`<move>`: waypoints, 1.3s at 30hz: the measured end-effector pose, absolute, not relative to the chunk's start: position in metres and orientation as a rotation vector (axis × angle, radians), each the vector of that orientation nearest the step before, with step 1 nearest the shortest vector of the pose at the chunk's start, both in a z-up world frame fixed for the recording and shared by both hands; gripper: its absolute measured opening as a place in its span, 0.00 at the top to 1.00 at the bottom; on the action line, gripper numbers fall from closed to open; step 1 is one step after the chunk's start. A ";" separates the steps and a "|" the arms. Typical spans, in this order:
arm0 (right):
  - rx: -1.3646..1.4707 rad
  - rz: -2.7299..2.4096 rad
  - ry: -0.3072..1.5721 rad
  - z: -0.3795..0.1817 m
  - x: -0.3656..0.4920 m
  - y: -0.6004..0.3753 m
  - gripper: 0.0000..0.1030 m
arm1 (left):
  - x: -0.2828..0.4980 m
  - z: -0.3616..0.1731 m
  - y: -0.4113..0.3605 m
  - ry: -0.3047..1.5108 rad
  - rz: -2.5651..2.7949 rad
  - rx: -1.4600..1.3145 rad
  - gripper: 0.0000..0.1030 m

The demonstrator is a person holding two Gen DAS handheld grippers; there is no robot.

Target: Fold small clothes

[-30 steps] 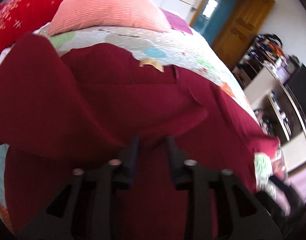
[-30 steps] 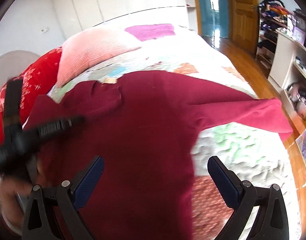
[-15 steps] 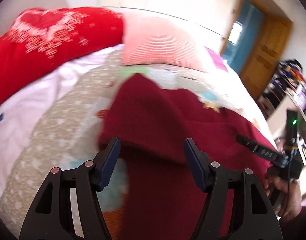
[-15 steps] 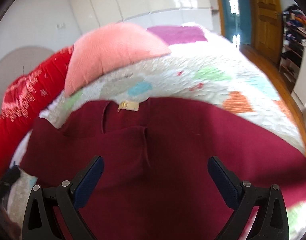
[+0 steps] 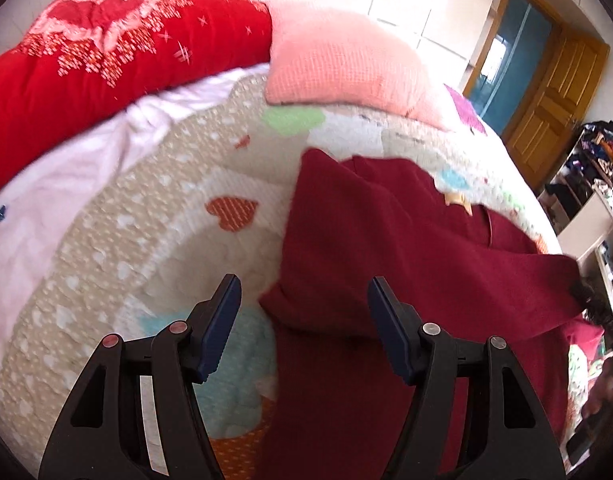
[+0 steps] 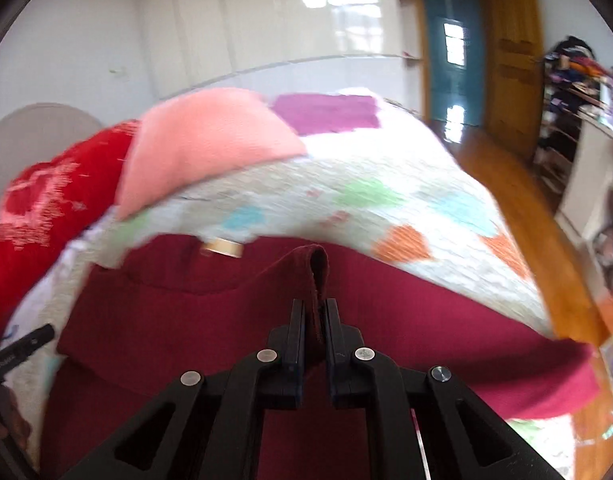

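Note:
A dark red long-sleeved top [image 5: 386,248] lies spread on the quilted bed, with a tan neck label [image 5: 458,200]. Its near sleeve is folded over the body. My left gripper [image 5: 303,282] stands open just above that folded edge, pads clear of the cloth. My right gripper [image 6: 315,305] is shut on a raised fold of the top [image 6: 186,320], which stands up between its pads. In the left wrist view the right gripper [image 5: 588,302] shows dark at the garment's far right edge. The far sleeve [image 6: 546,376] trails toward the bed's right side.
A pink pillow [image 5: 346,64] and a red patterned blanket [image 5: 106,48] lie at the head of the bed. The patchwork quilt [image 5: 146,220] is bare to the left of the top. The wooden floor [image 6: 506,184], door and cluttered shelves [image 6: 578,120] are on the right.
My right gripper went from wide open to shut on a pinch of the top. My left gripper let go of the sleeve, opened, and drew back to the left; the sleeve now lies folded over.

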State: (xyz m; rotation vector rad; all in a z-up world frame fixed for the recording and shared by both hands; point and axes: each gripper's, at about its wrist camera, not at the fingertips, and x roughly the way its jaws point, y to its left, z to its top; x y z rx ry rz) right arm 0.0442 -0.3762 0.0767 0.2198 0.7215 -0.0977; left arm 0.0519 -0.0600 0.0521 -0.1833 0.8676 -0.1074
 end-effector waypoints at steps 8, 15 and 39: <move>0.234 -0.154 0.845 0.051 0.047 -0.396 0.73 | 0.063 0.055 -0.084 0.870 -0.109 -0.118 0.36; 0.222 -0.144 0.719 0.076 0.029 -0.391 0.58 | 0.072 0.029 -0.093 0.917 -0.059 -0.059 0.36; 0.148 -0.064 0.867 0.034 0.043 -0.347 0.62 | 0.077 0.015 -0.083 0.905 -0.042 -0.127 0.27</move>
